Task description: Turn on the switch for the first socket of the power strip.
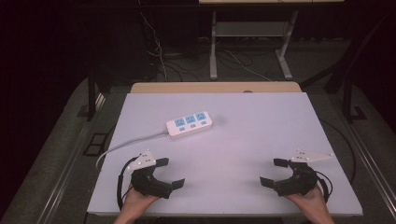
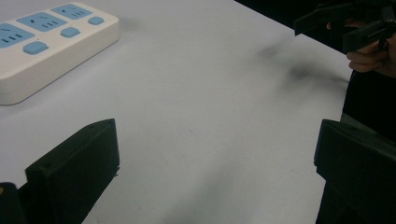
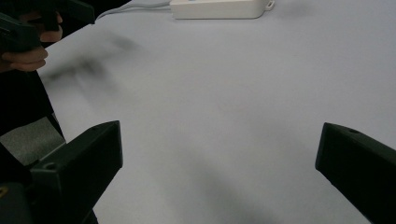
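Observation:
A white power strip point(image 1: 189, 124) with three blue socket faces lies on the white table top point(image 1: 261, 130), left of centre; its grey cable point(image 1: 126, 142) runs off to the left edge. In the left gripper view the power strip point(image 2: 46, 46) sits at the upper left; in the right gripper view the power strip point(image 3: 219, 8) lies at the top. My left gripper point(image 1: 170, 172) rests near the front left edge, held by a hand, jaws wide apart and empty. My right gripper point(image 1: 272, 171) rests near the front right, also open and empty. Both point toward the table's middle.
A wooden strip point(image 1: 215, 87) borders the table's far edge. Beyond it stand a white desk frame point(image 1: 252, 42) and loose floor cables point(image 1: 163, 56). Dark floor surrounds the table. Wide bare surface lies between the two grippers and to the right of the power strip.

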